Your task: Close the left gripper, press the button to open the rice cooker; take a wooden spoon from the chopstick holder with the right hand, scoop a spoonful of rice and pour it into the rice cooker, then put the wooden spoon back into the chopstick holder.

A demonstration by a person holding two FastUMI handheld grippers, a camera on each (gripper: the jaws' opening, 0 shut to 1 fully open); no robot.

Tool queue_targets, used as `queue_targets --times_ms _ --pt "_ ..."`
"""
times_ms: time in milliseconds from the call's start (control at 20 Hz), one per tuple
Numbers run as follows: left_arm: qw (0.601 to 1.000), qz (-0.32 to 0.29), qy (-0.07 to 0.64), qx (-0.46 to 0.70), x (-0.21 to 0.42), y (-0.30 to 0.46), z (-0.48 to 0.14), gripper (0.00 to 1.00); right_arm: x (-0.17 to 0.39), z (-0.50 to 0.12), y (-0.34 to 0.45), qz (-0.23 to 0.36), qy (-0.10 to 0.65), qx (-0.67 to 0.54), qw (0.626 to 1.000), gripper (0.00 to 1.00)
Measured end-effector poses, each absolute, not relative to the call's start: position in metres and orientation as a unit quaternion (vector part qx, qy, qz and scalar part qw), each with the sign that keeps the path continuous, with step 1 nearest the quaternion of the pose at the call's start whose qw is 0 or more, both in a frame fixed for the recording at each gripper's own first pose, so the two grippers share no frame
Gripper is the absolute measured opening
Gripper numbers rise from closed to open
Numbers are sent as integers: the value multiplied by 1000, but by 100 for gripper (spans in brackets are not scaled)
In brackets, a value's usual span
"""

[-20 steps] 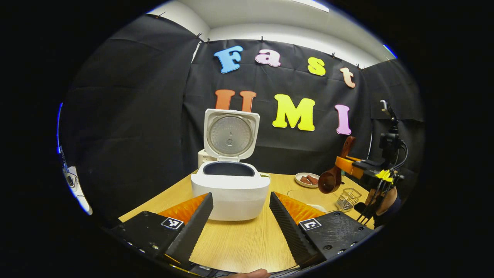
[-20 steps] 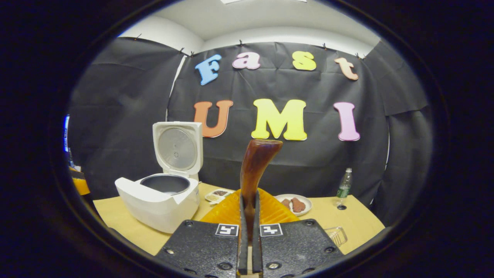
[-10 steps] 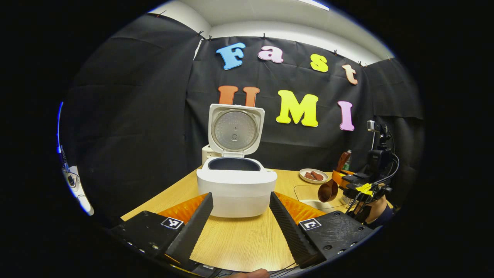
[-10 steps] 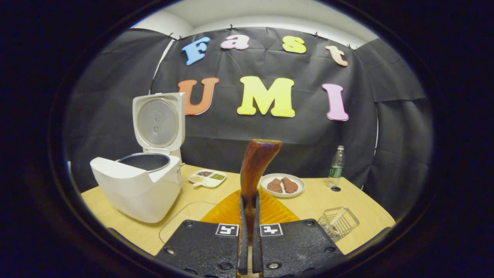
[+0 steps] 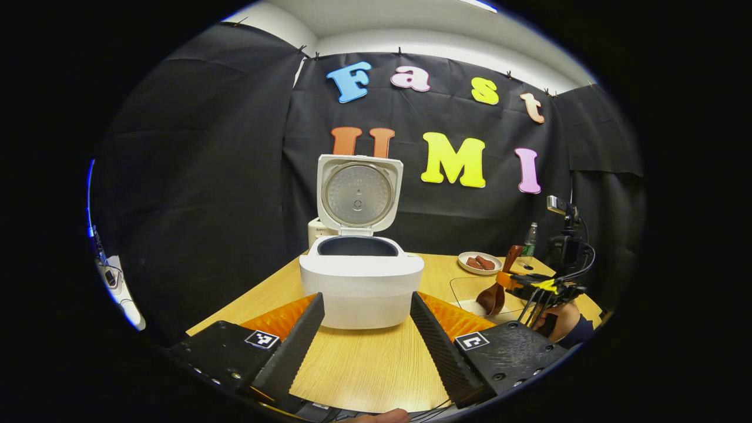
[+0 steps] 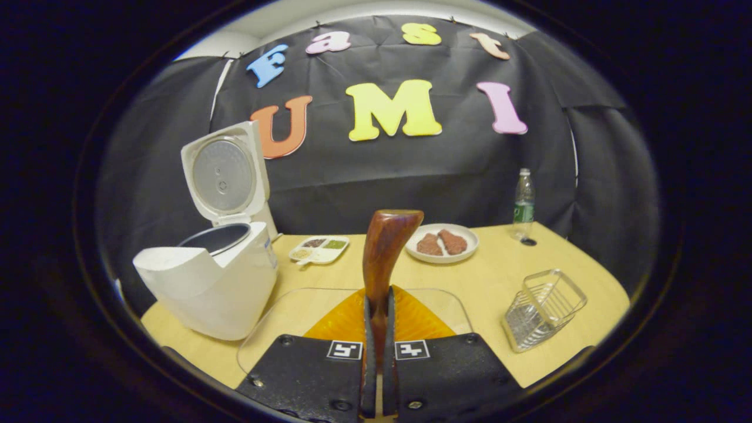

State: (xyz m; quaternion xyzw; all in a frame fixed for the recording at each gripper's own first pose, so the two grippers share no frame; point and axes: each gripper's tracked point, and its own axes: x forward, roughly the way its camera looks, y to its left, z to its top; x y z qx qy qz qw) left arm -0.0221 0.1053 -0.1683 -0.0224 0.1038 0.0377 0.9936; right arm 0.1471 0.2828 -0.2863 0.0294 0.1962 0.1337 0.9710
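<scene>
Wooden and stiff, the dark brown spoon point(image 6: 385, 252) looks light; we grip its smooth handle in the clenched right tool point(image 6: 377, 352), over the tabletop point(image 6: 487, 288). Left tool point(image 5: 365, 329) stands released.

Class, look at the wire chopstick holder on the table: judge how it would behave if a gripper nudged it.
The chopstick holder is thin open wire, so probably light for its size and apt to slide on the smooth table. It looks empty and stands tilted, so a nudge would likely tip it. Wire should be stiff, not floppy.
</scene>
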Motion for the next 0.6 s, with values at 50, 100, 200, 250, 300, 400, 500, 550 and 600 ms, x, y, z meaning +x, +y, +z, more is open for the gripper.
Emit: queue_targets --times_ms 50,100,200,250,300,400,500,550,600 --pt "994 38 104 -23 -21 105 -168 93 147 -287 283 141 204 49 967 6" --pt "993 38 105 -23 -21 105 -168 93 146 -287 284 151 212 72 963 7" --pt "993 38 107 -22 -21 103 -169 93 143 -289 290 175 235 134 947 9" --pt "993 38 109 -22 -20 102 -170 93 143 -290 291 182 246 169 937 7" --pt "993 37 109 -22 -21 102 -169 93 144 -291 290 189 255 194 928 7" --pt "993 36 110 -23 -20 99 -168 93 143 -292 297 209 270 225 912 6" --pt "993 37 110 -20 -20 97 -167 93 139 -290 303 227 282 244 900 7" --pt "993 37 110 -19 -21 97 -167 93 136 -289 304 233 287 254 894 10" --pt "993 37 110 -19 -20 96 -167 93 135 -288 304 235 293 270 887 10"
